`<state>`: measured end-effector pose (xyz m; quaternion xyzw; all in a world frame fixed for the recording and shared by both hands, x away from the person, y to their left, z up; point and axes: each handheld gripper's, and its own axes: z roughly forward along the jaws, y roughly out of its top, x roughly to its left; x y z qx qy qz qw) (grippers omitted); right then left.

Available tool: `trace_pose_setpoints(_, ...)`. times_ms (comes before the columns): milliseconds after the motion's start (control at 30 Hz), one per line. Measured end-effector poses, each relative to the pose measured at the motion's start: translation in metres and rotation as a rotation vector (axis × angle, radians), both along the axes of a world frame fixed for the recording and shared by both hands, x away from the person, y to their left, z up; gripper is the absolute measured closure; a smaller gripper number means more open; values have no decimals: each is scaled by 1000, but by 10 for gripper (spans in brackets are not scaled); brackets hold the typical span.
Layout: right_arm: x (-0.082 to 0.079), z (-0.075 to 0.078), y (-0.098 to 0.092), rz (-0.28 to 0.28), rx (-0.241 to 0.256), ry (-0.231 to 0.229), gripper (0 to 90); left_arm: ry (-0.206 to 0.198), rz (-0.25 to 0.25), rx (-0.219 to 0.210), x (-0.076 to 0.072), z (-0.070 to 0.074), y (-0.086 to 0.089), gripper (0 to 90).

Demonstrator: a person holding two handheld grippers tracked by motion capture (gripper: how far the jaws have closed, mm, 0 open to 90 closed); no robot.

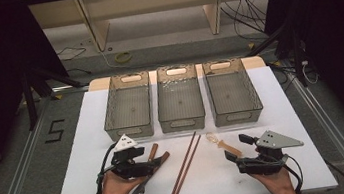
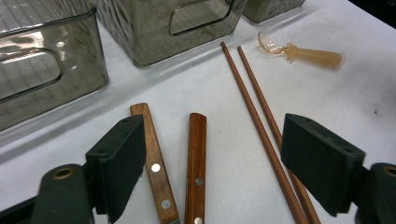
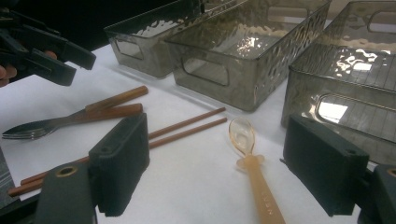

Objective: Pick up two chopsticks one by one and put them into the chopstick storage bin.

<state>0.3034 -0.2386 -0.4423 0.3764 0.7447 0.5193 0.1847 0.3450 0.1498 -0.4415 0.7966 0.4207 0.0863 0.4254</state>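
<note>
2 wooden-handled utensils (image 2: 177,163) side by side, flat on white table (image 2: 224,93).

White table (image 1: 289,162), three bins (image 1: 179,98), fork (image 1: 139,192), chopsticks (image 1: 184,168), spoon (image 1: 221,143)

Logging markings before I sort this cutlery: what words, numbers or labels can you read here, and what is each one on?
"5": large dark numeral on the floor left of the table.
Embossed lettering along the spoon handle, right gripper view: too faint to read.
No readable text elsewhere, including the three bins.
</note>
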Motion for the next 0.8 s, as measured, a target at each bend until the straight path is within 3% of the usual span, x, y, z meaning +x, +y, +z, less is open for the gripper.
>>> trace_pose_setpoints(167, 0, 0, 0, -2, 0, 1, 235, 68, -14, 38, 5, 0, -10, 226)
trace_pose_setpoints(300, 0, 0, 0, -1, -1, 2, 236, 80, -19, 81, 6, -1, -18, 241)
trace_pose_setpoints(800, 0, -1, 2, 13, -16, 15, 239, 196, -127, 212, 7, -2, -55, 344)
